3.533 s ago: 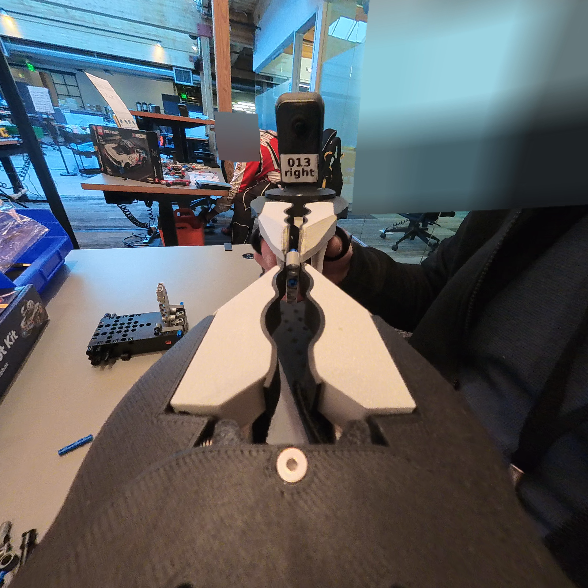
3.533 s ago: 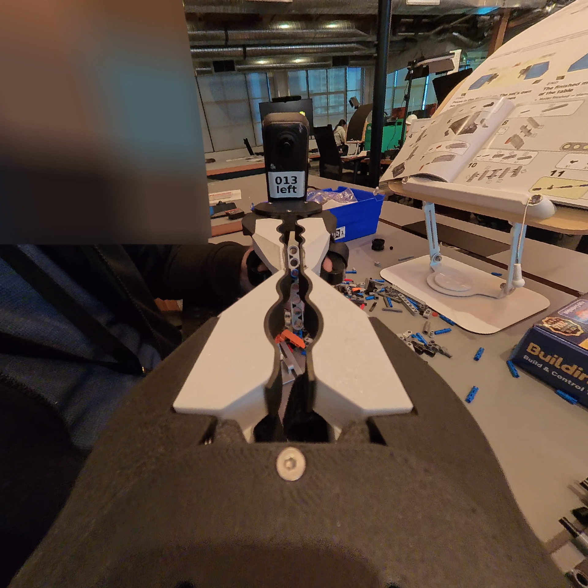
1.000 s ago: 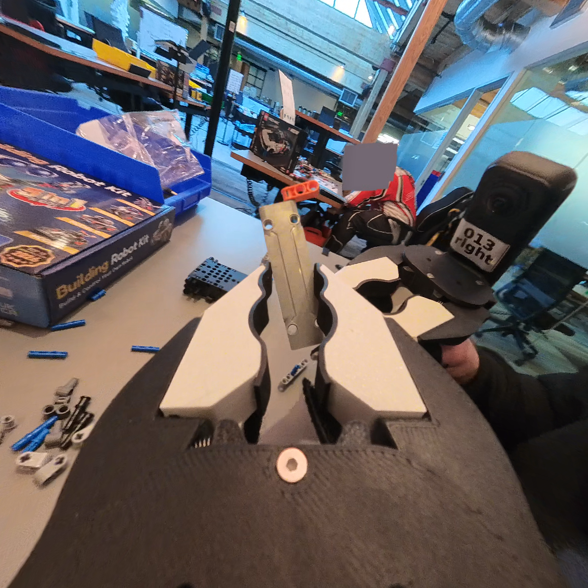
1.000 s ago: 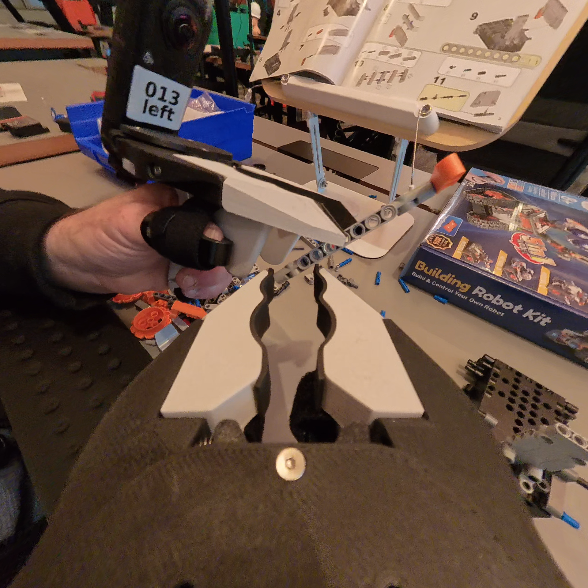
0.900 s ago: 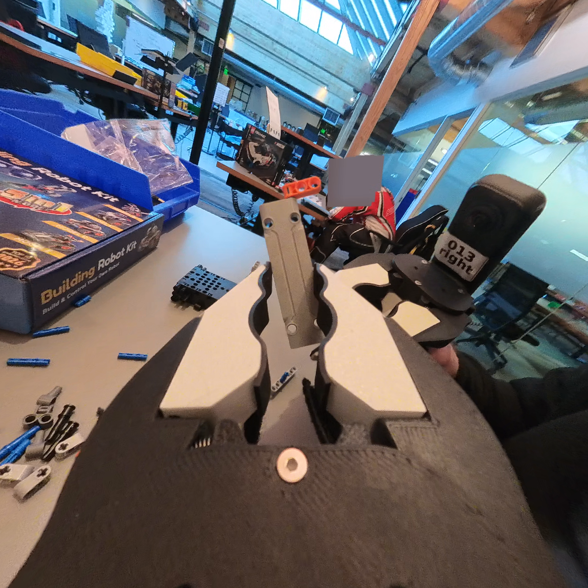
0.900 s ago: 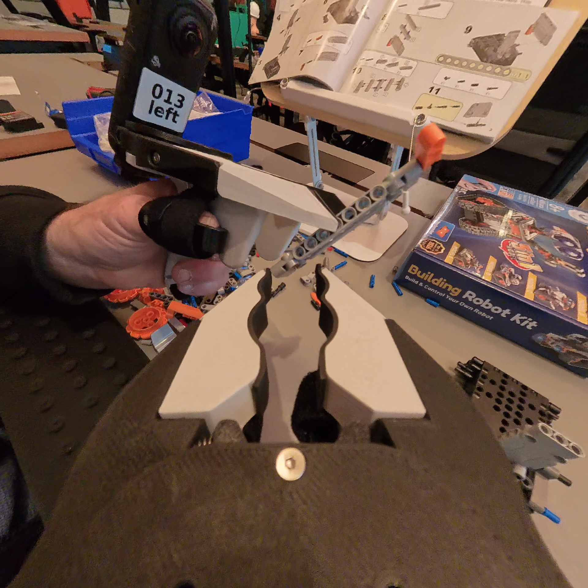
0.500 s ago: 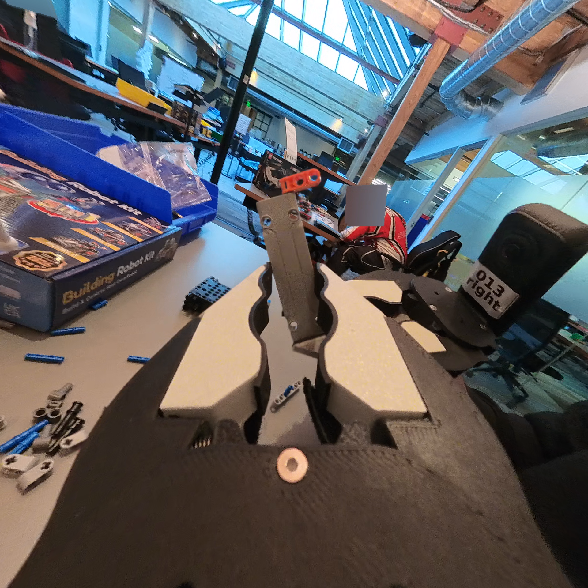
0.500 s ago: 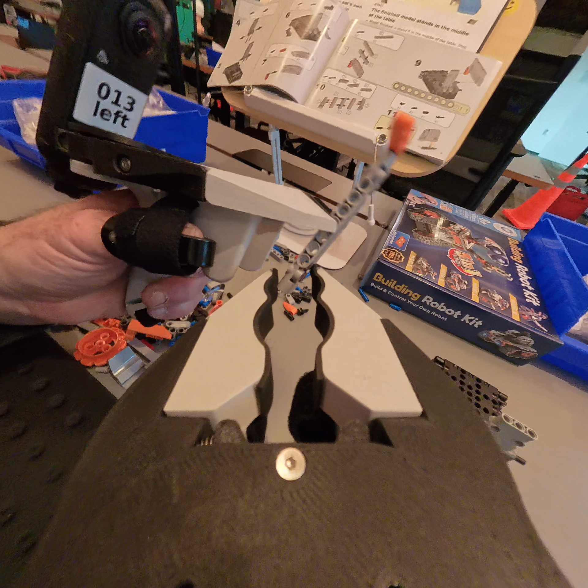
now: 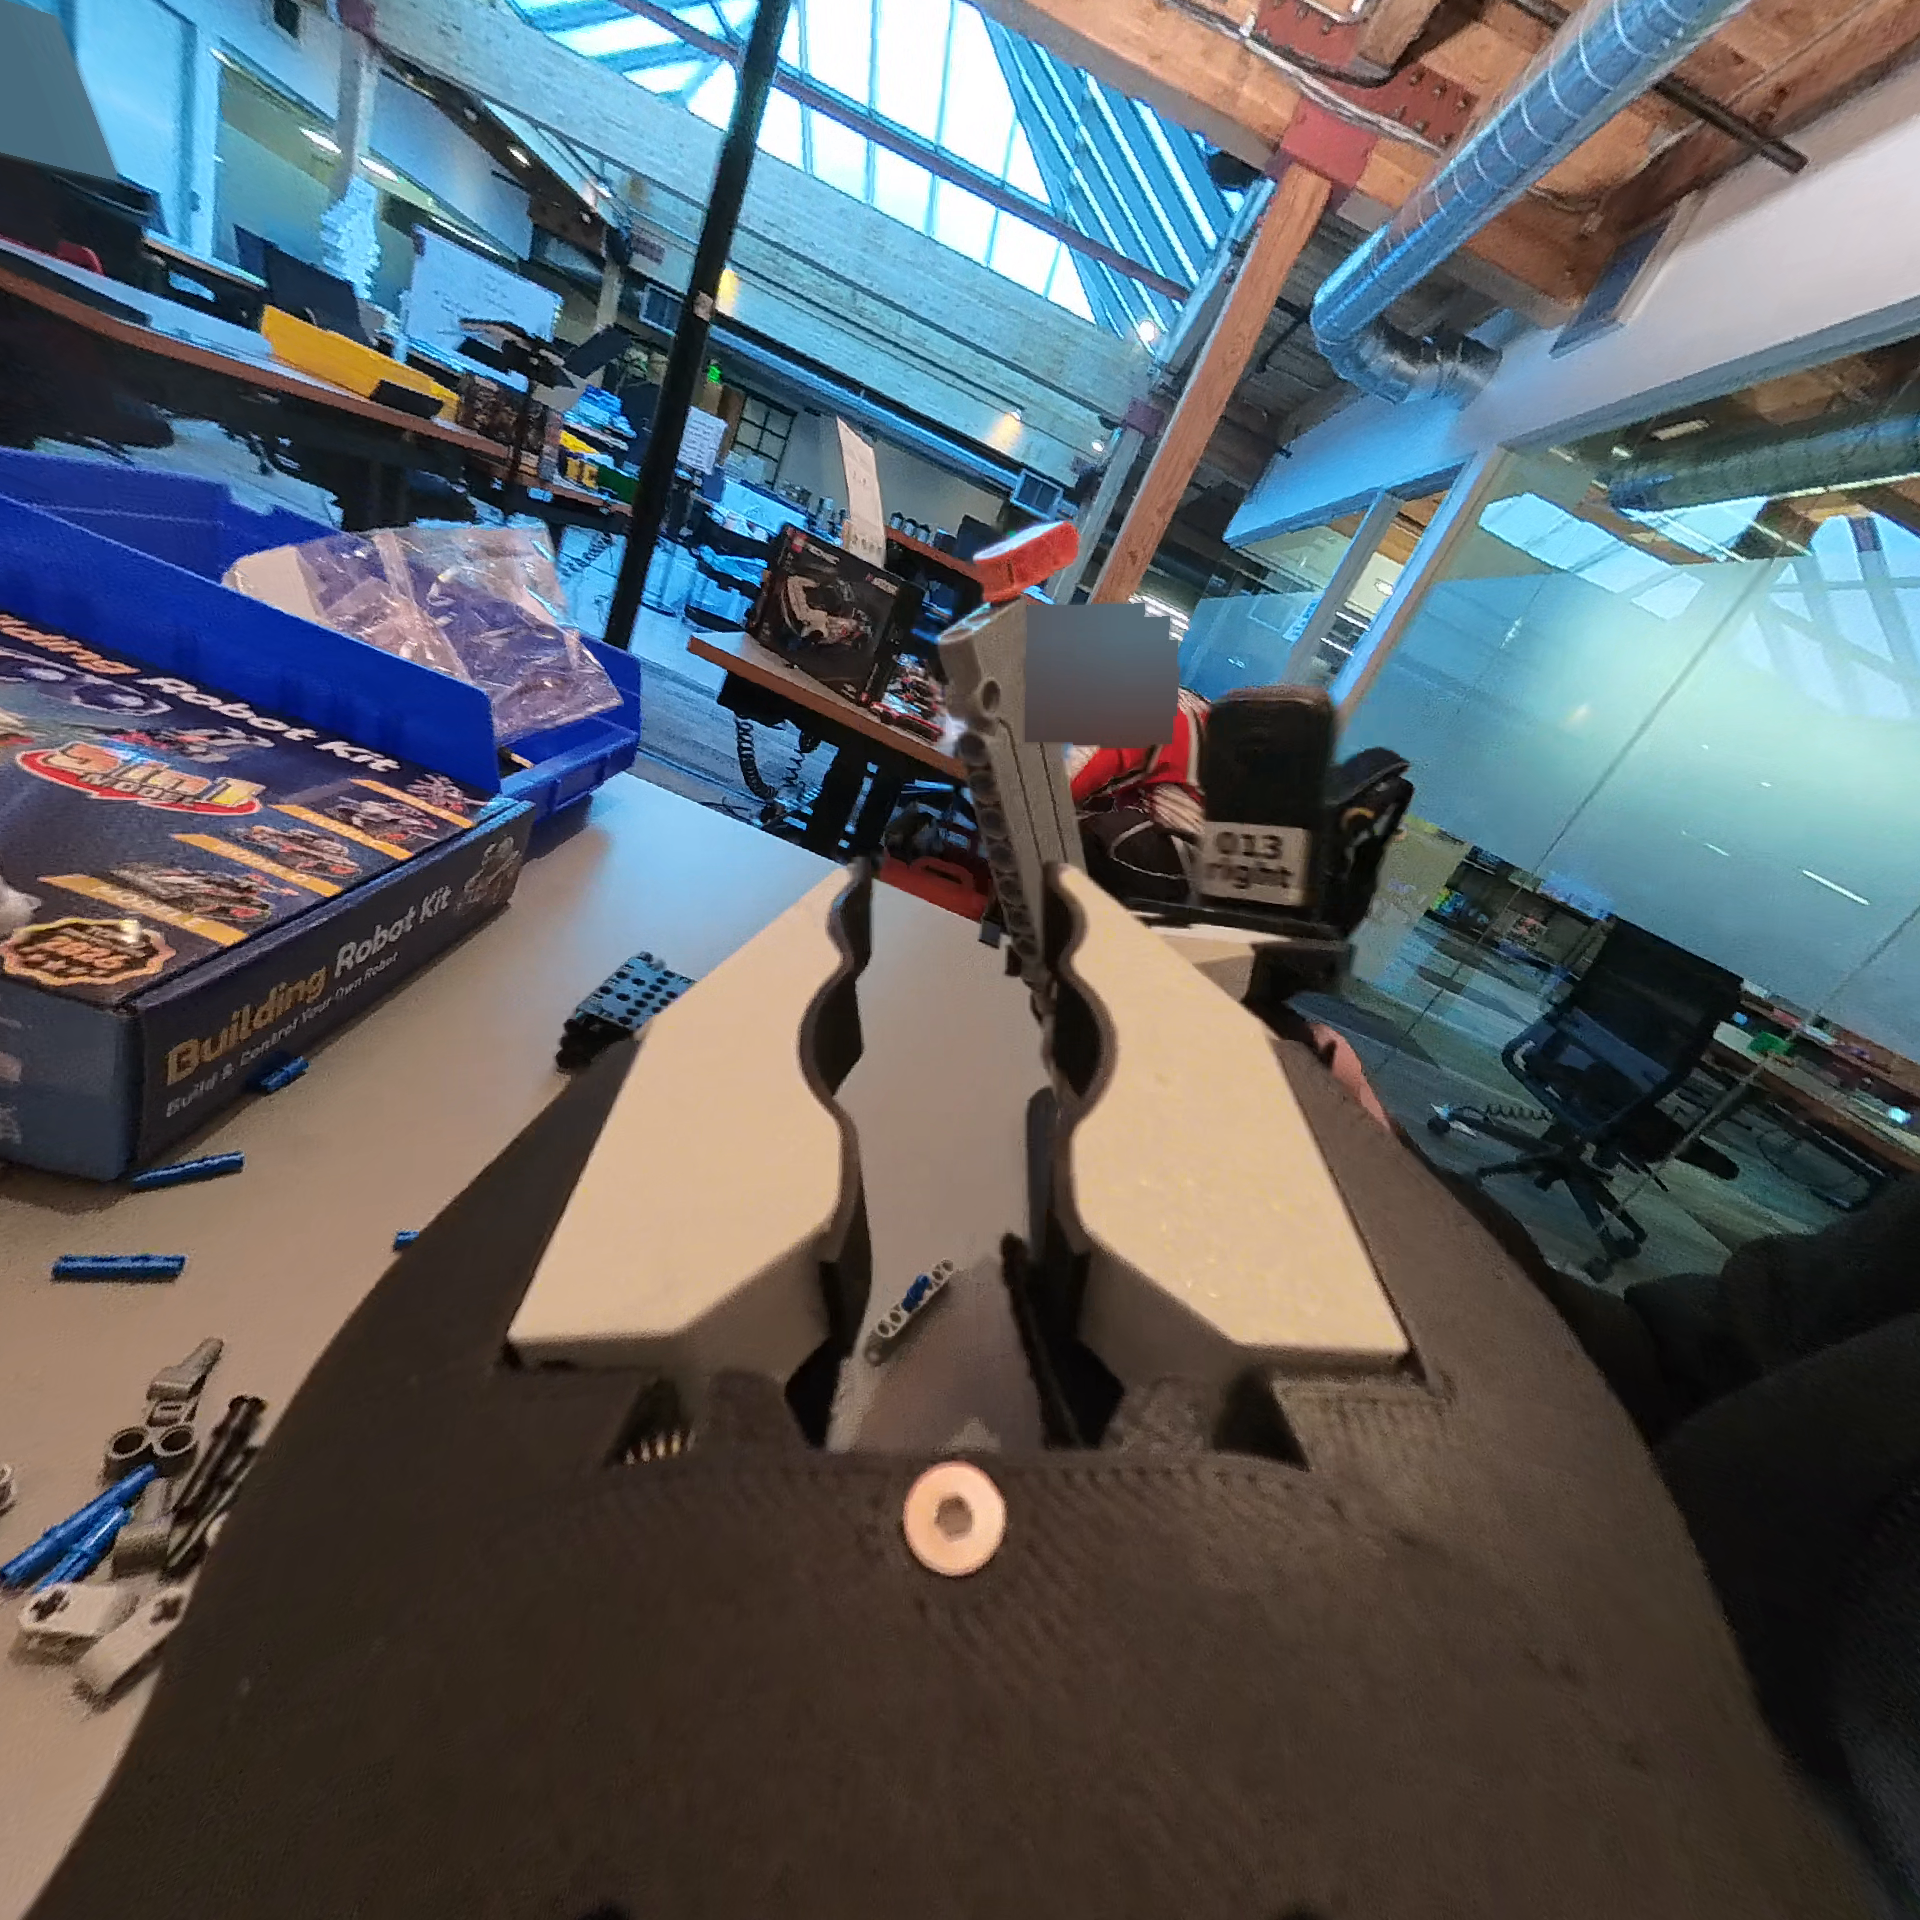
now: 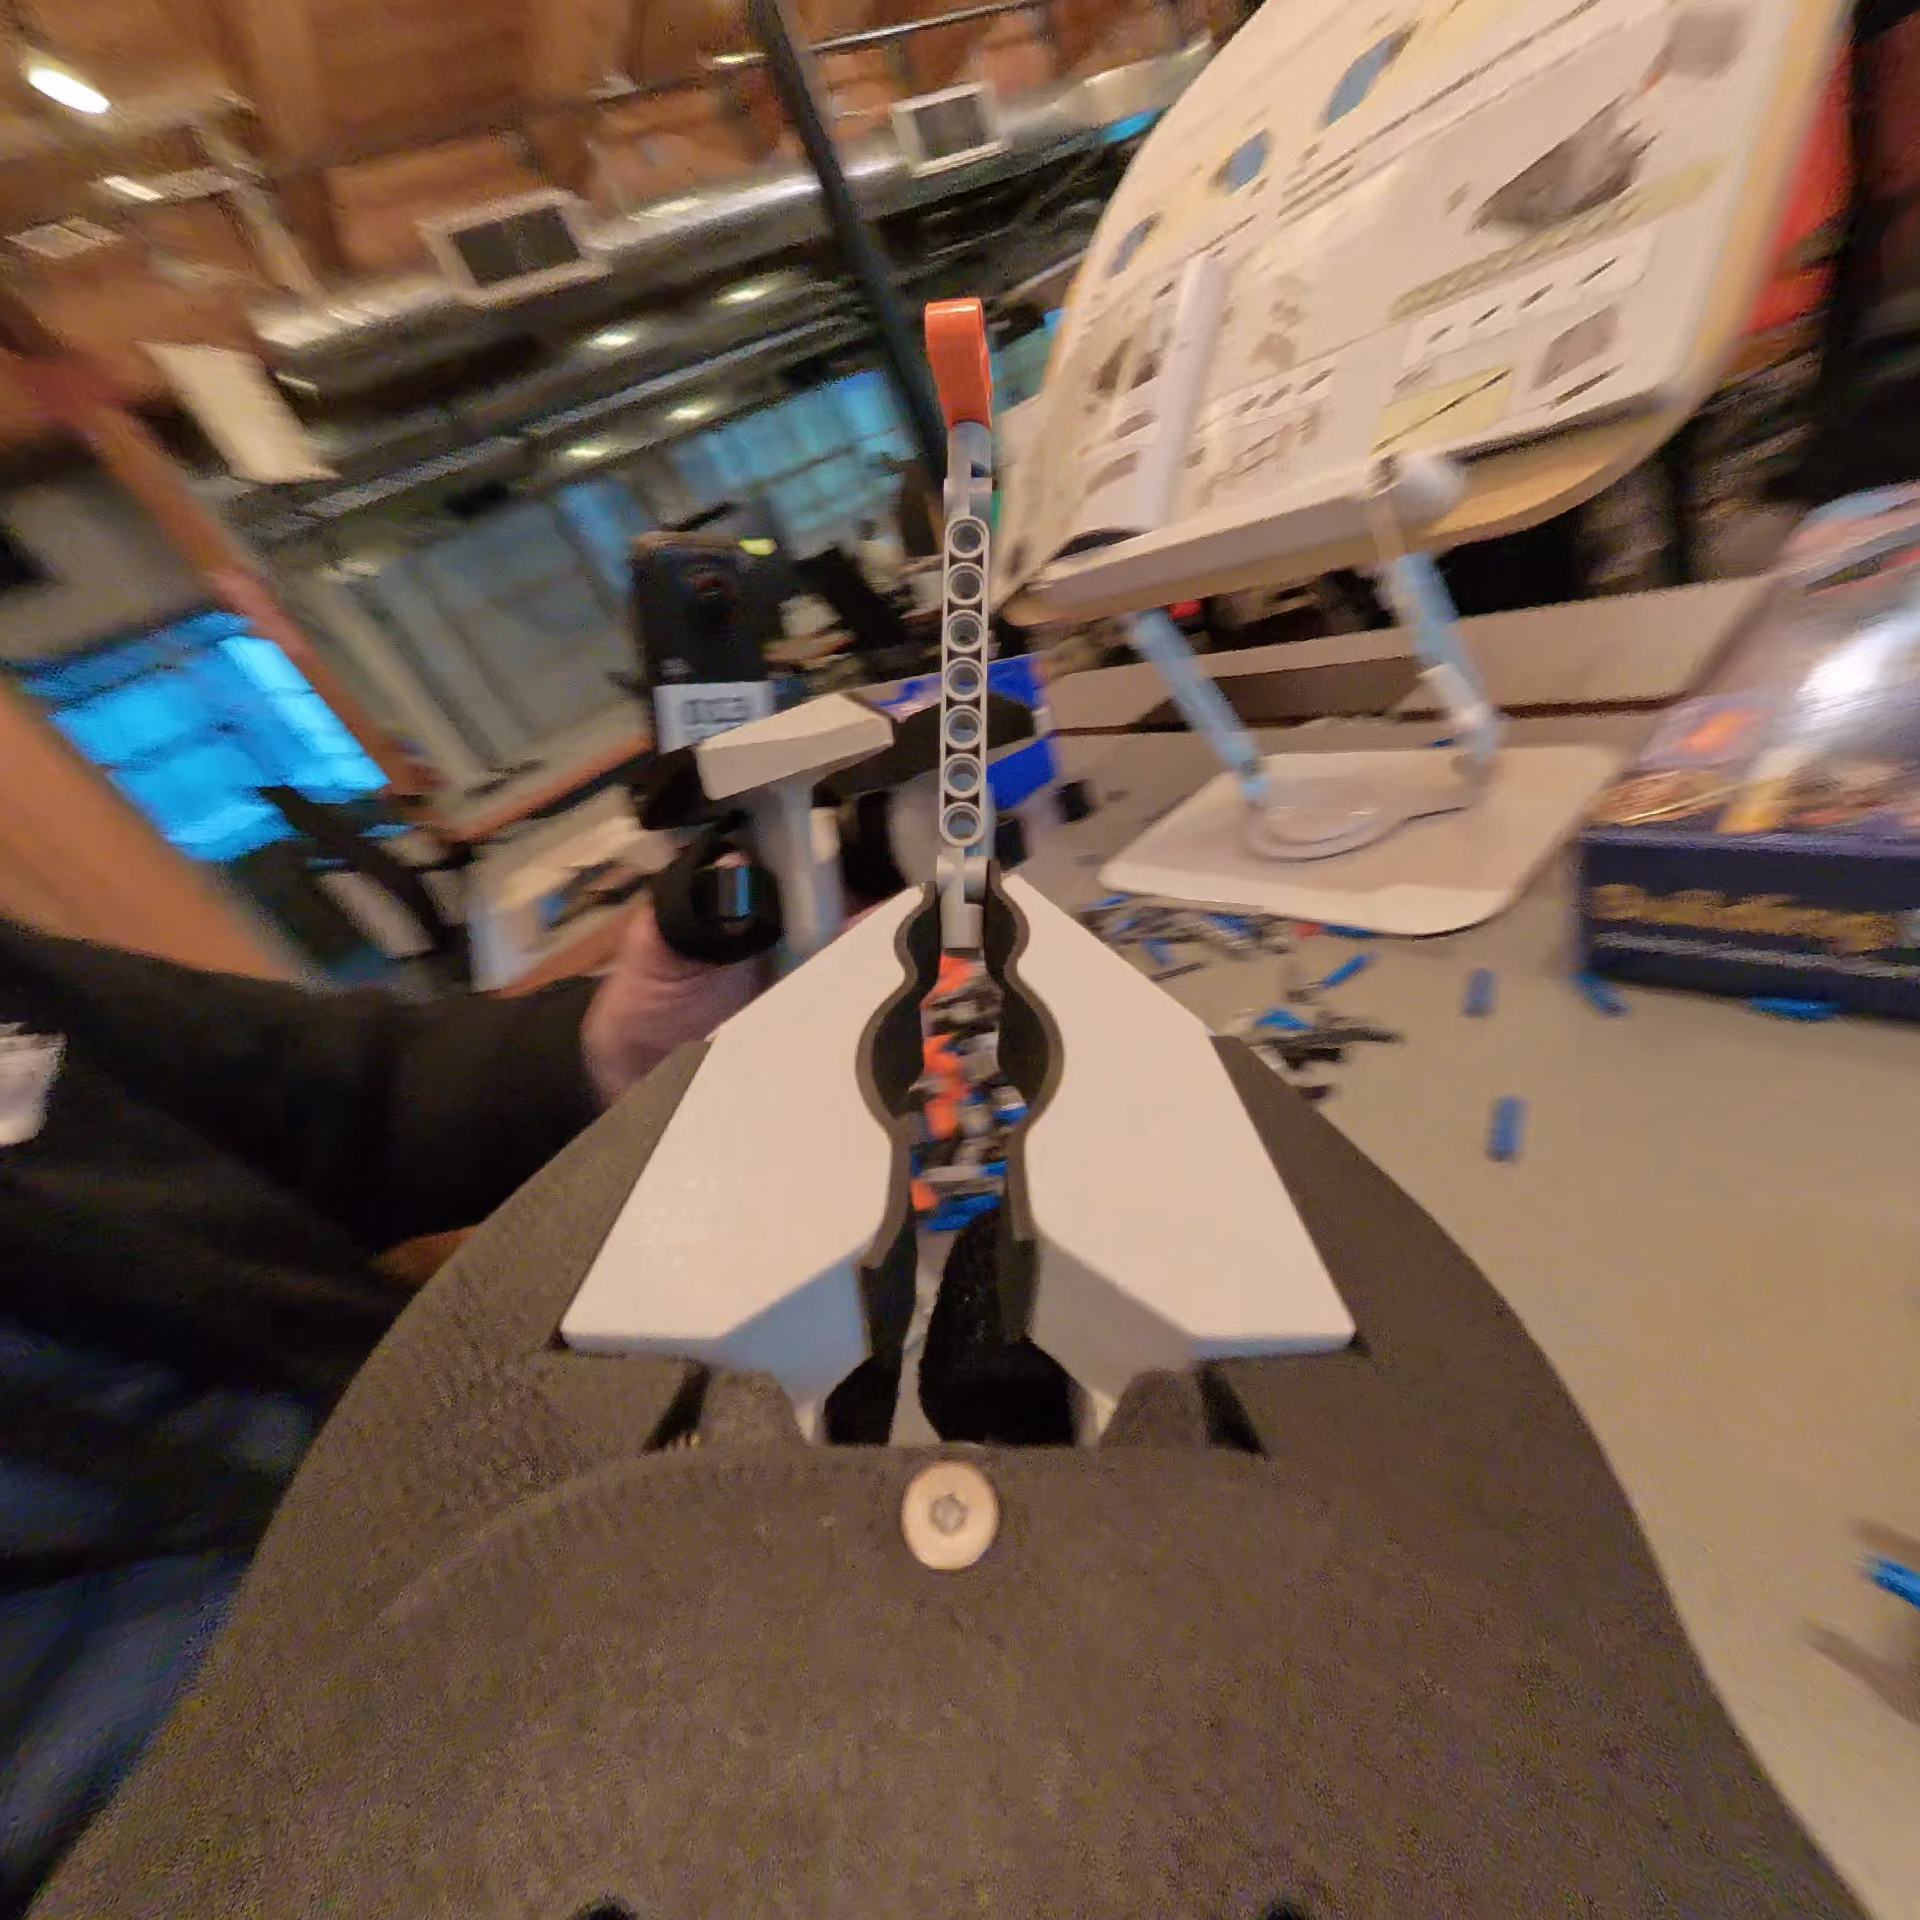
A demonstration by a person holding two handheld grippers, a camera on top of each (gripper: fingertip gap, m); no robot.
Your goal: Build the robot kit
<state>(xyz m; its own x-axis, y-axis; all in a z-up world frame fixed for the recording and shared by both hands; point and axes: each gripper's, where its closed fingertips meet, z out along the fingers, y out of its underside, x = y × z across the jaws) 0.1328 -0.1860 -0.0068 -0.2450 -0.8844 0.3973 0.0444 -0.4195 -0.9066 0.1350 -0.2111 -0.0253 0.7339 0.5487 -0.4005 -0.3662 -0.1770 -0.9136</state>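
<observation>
**Grey beam pinched upright over a littered bench**

The table (image 9: 644, 914) was a pale grey slab in a big workshop of timber beams and glass partitions, with more desks far beyond the fingertips. Its far edge ran just past the left gripper (image 9: 951, 899), and the surface between the fingers and that edge lay fairly open. Left of those fingers sat a dark blue kit box (image 9: 239, 914), and behind it a blue bin (image 9: 312, 665) holding a crumpled clear plastic bag (image 9: 447, 623). A black perforated plate (image 9: 623, 997) lay just beyond the left fingertip, with blue pins (image 9: 120, 1265) and small grey connectors (image 9: 94, 1621) strewn nearer the handle.

The left gripper's fingers stood well apart, gripping nothing; the grey holed beam (image 9: 1013, 821) rose beside its right finger, and I could not tell whether it touched.

The right gripper (image 10: 961, 899) had its fingertips closed narrowly on the beam's lower end, holding it upright with an orange piece (image 10: 956, 358) capping the top. This view was smeared by motion. Beyond and right of those fingers stood a white book stand (image 10: 1351, 831) carrying an open instruction booklet (image 10: 1403, 239), with loose blue and orange parts (image 10: 1195, 935) scattered before its base.
</observation>
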